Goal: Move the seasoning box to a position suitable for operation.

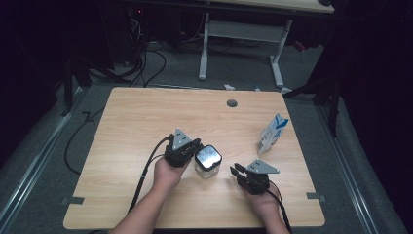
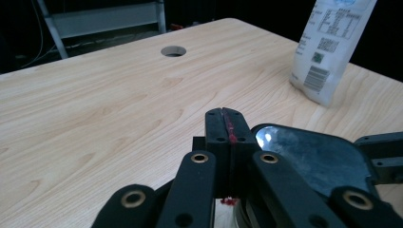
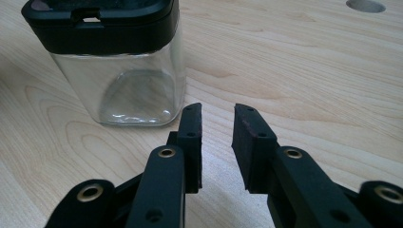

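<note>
The glass jar [image 1: 207, 163] with the black lid stands upright mid-table, touching or nearly touching the left gripper [image 1: 195, 147], whose jaws are pressed together on nothing, right beside the lid. The right gripper [image 1: 237, 170], jaws a bit apart and empty, sits near the jar's other side, so left looks nearer

Clear glass jar [image 1: 208, 162] with a black lid [image 3: 102, 19]
It stands upright and empty near the front middle of the worktop [image 1: 141, 122], squarish with rounded corners, its lid shut.
</note>
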